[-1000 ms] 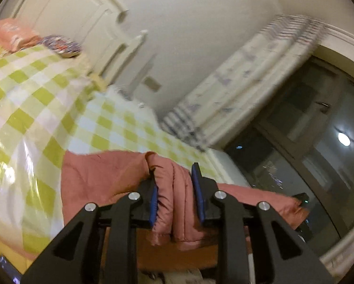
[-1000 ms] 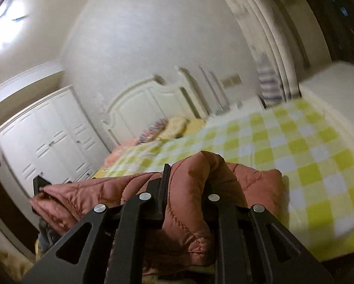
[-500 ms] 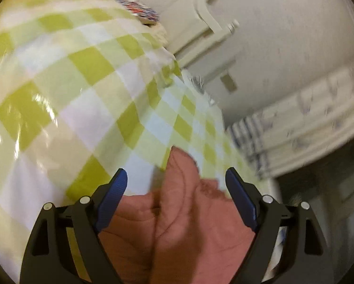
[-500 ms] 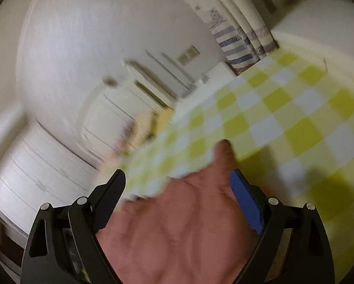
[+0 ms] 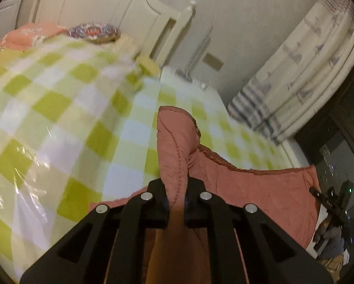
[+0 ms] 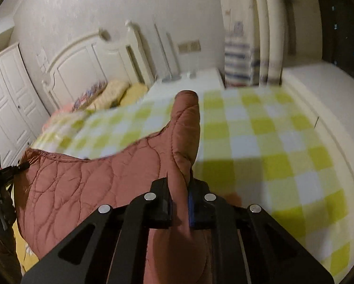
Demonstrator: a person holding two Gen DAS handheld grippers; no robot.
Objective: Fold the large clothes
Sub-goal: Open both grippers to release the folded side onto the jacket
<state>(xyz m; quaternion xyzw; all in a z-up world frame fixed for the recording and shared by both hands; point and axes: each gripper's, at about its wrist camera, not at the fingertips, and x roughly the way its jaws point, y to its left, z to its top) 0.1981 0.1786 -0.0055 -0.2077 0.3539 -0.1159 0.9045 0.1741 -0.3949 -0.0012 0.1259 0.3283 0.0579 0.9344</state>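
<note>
Your left gripper (image 5: 176, 204) and right gripper (image 6: 179, 207) have just reopened and clamped again on the quilted dusty-pink padded garment (image 6: 101, 179), stretched over the near green-checked bed cover (image 6: 259, 142); fresh corners gripped, ready for folding.

quilted coat (image 5: 259, 189) lower part cut off, checked bedspread (image 5: 58, 108) blurred

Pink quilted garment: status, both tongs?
Left tongs shut on pink quilted garment. Right tongs shut on it too. Garment stretched between them over green checked bedspread. Nothing in the way.
</note>
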